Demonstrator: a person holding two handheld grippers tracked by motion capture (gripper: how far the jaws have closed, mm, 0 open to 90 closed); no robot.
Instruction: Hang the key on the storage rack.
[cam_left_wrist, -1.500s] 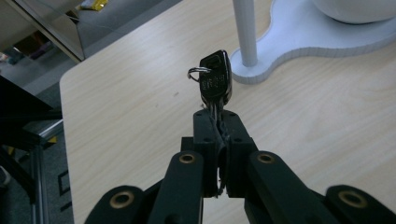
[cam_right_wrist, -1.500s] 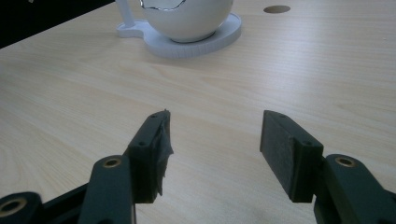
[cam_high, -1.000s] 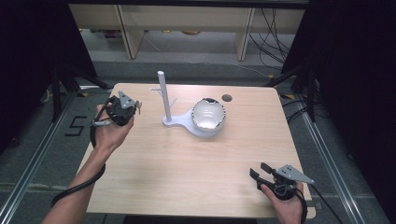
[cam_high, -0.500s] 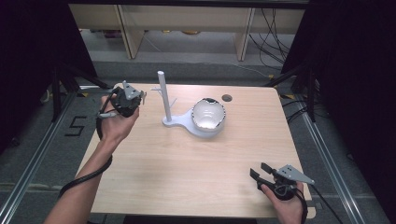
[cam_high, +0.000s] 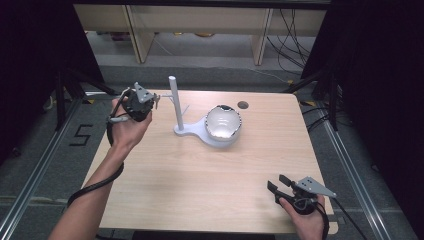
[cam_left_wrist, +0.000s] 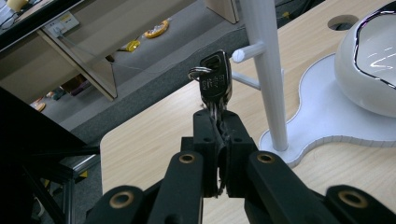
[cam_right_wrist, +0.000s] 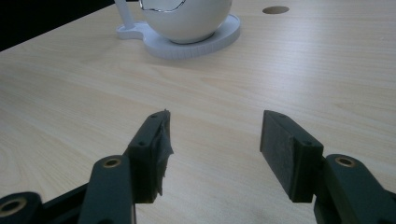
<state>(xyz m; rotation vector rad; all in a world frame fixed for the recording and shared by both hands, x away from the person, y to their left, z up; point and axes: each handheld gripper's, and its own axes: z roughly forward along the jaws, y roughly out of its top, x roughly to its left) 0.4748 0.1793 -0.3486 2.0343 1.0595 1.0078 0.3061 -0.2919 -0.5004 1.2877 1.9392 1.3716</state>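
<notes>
While clamped upright in the left gripper (cam_left_wrist: 219, 140), key (cam_left_wrist: 215, 81) beside stand peg (cam_left_wrist: 247, 50).

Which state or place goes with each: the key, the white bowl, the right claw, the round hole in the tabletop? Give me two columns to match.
Things:
1. key
2. white bowl
3. right claw
4. round hole

States or places:
A. open, nothing between its jaws
B. sits on the flat base of the white stand
C. clamped in the left claw, close to the stand's peg
D. in the tabletop beyond the bowl

Pairs: 1-C, 2-B, 3-A, 4-D
</notes>
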